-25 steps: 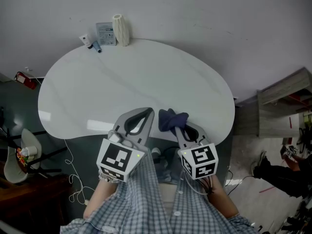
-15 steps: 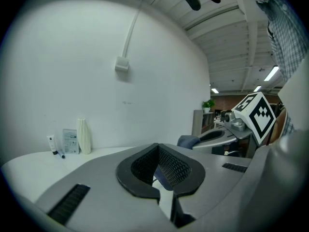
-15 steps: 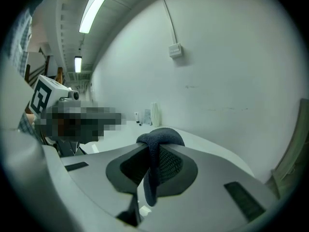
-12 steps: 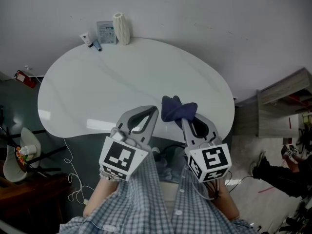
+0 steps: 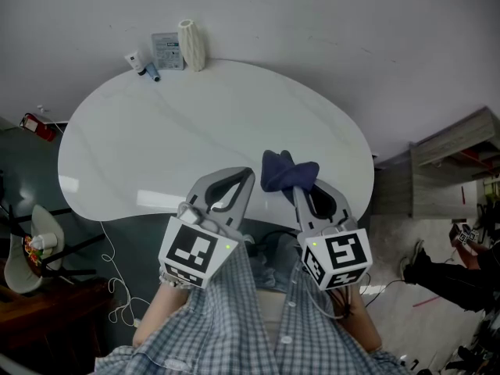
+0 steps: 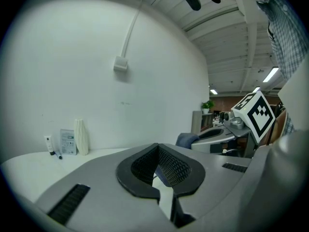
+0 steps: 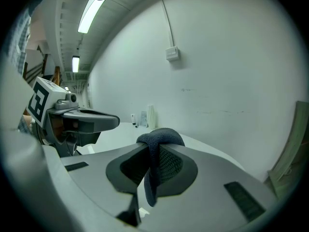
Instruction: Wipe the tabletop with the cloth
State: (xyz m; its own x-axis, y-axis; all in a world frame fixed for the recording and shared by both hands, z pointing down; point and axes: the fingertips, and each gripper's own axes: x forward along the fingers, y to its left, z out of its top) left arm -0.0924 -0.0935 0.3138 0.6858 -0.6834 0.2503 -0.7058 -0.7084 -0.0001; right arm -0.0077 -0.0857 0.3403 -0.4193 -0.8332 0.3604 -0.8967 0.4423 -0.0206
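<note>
The white kidney-shaped tabletop (image 5: 156, 139) fills the middle of the head view. My right gripper (image 5: 301, 186) is shut on a dark blue cloth (image 5: 287, 170), which bunches out past its tips over the table's near edge. In the right gripper view the cloth (image 7: 159, 137) is pinched between the jaws and hangs down through their gap. My left gripper (image 5: 244, 176) is beside it on the left, shut with nothing in it. In the left gripper view its jaws (image 6: 157, 148) meet at the tips, and the cloth (image 6: 186, 139) shows to the right.
At the table's far edge stand a white ribbed vase (image 5: 191, 47), a small card (image 5: 166, 51) and a tube with a pen (image 5: 141, 63). A wooden shelf (image 5: 453, 158) stands to the right. A chair (image 5: 31, 248) and loose cables (image 5: 121, 287) are at the lower left.
My right gripper has carried the cloth forward and to the right, onto the table's near edge. The left gripper has edged forward a little. Over the last half second almost nothing moved.
</note>
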